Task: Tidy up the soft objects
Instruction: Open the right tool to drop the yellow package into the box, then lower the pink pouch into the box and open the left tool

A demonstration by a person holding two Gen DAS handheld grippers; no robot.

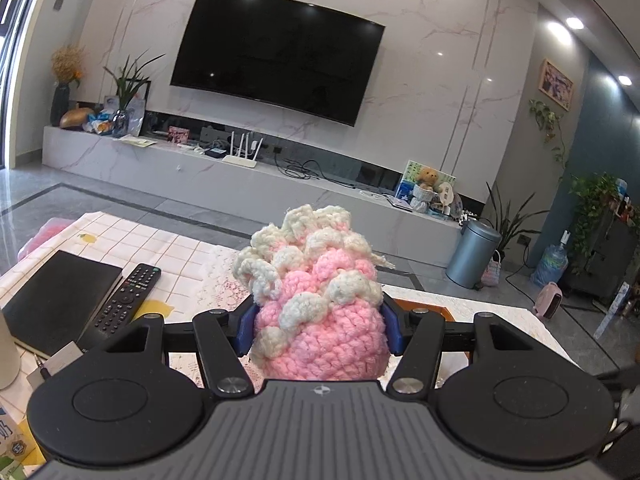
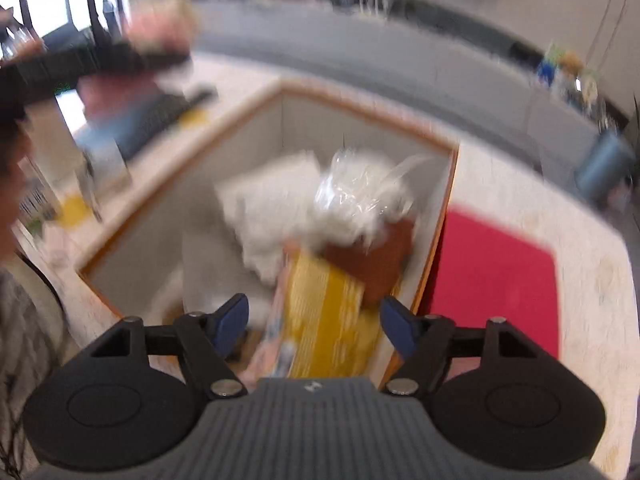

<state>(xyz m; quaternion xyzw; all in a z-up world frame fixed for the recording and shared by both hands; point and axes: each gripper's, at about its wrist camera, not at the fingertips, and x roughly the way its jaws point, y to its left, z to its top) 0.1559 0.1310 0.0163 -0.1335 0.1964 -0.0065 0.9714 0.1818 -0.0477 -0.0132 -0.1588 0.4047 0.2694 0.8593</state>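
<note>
right wrist view motion-blurred, box (image 2: 168, 184) contents indistinct

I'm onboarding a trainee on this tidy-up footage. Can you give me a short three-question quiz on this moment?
1. True or false: the left gripper is clamped on a pink-and-cream crocheted item.
2. What lies beside the black notebook on the checked tablecloth? A) remote control B) scissors C) mug
3. Fill in: the right gripper hangs with open jaws over a box with an orange ____.

Key: 1 true; 2 A, the remote control; 3 rim.
</note>
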